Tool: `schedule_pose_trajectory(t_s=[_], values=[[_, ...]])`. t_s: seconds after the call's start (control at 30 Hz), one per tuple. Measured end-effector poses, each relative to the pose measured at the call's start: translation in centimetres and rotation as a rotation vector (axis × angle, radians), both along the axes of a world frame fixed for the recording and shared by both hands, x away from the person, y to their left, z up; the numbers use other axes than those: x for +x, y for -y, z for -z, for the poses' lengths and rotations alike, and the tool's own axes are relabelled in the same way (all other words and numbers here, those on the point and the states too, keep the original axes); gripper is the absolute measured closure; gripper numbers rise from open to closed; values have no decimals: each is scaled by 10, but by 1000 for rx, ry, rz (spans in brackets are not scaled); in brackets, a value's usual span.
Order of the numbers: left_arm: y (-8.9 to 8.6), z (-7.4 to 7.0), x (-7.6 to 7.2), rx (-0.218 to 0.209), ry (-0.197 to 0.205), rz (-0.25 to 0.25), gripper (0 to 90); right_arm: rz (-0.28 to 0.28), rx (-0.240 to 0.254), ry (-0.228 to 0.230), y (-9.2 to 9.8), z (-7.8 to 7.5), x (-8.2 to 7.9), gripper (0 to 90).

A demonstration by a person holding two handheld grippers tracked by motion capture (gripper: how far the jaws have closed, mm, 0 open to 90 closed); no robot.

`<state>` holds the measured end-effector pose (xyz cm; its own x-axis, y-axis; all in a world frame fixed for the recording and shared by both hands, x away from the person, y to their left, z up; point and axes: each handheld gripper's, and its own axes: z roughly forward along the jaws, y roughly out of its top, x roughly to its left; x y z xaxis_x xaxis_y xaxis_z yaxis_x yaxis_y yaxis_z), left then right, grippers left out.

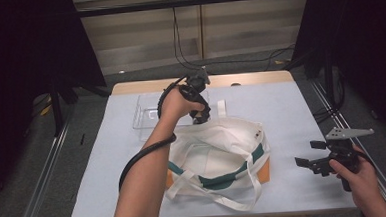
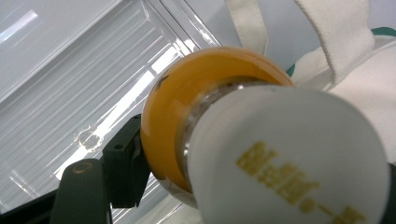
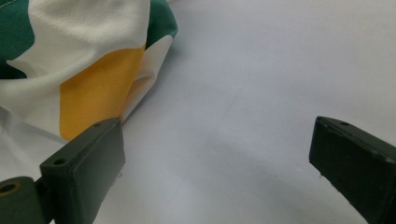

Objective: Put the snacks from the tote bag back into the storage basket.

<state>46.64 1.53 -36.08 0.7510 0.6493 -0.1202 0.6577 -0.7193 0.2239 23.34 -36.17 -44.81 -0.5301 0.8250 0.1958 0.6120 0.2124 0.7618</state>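
— White cap first, right against the lens of the left gripper view: that was the bottle (image 2: 243, 140) we had, amber body and white lid with gold lettering, pinched between the jaws of the left gripper (image 1: 200, 114)

— And where were we holding it?

— Off the table, at the far edge of the tote bag (image 1: 218, 157), just beside the clear tray (image 1: 146, 116). In the left gripper view the tray's ribbed plastic lay behind the bottle and a bag handle (image 2: 336, 32) hung close by

— So what did we judge done, and what was left?

— We took it that the bottle was out of the bag and not yet set down. The tray looked bare where we could see it, so placing the bottle there seemed the step ahead; that was our reading, not something shown. Whether more things remained inside the bag we could not tell

— And the other hand?

— Our right gripper (image 1: 316, 163) waited low over the white table cover (image 1: 291, 108), right of the bag, its jaws spread wide with nothing between them. Its own view caught the bag's orange and green corner (image 3: 93, 93) beside one jaw
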Motion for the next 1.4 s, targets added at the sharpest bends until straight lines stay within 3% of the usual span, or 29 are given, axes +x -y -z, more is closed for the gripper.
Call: schedule_pose_trajectory(t_s=[0.43, 0.7, 1.4], values=[[-3, 4, -3, -38, 29, -20, 250, 3, -2, -3, -1, 0, 0, 36], [-8, 4, -6, -59, 29, -45, 166, 5, -3, -5, -1, 0, -1, 36], [-28, -12, -19, -55, 71, -68, 126, -1, -7, -6, -3, -1, 0, 36]])
